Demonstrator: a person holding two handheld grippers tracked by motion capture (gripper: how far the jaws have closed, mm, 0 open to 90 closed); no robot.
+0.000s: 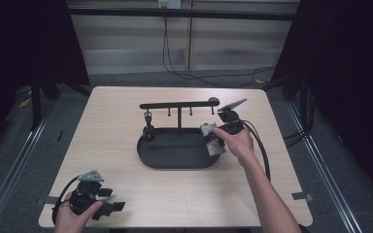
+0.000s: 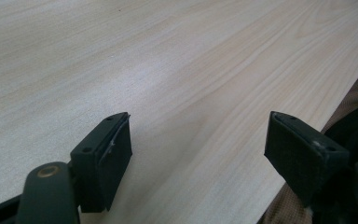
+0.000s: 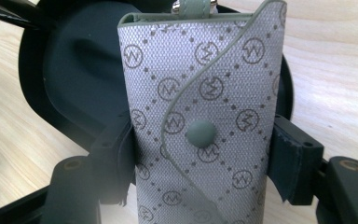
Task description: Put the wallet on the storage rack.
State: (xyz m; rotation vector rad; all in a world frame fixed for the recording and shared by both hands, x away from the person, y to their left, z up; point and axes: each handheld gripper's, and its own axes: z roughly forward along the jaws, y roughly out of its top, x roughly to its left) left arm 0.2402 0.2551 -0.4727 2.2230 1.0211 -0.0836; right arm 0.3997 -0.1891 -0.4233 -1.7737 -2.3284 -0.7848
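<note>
A grey patterned pouch [image 3: 200,116] with a snap button and a curved flap sits between the black jaws of my right gripper [image 3: 200,154], which is shut on its two sides. In the high view the right gripper [image 1: 222,133] holds the pouch [image 1: 211,139] over the right end of a black oval tray [image 1: 175,151]. A black stand [image 1: 178,105] with a horizontal bar and small hooks rises from the tray's back edge. My left gripper [image 1: 112,200] rests open near the table's front left corner, with bare wood between its jaws [image 2: 198,149].
The light wooden table [image 1: 126,109] has its front edge close to the left gripper. A small dark item [image 1: 148,127] hangs from the bar's left end. Cables trail from both grippers. The floor and dark curtains surround the table.
</note>
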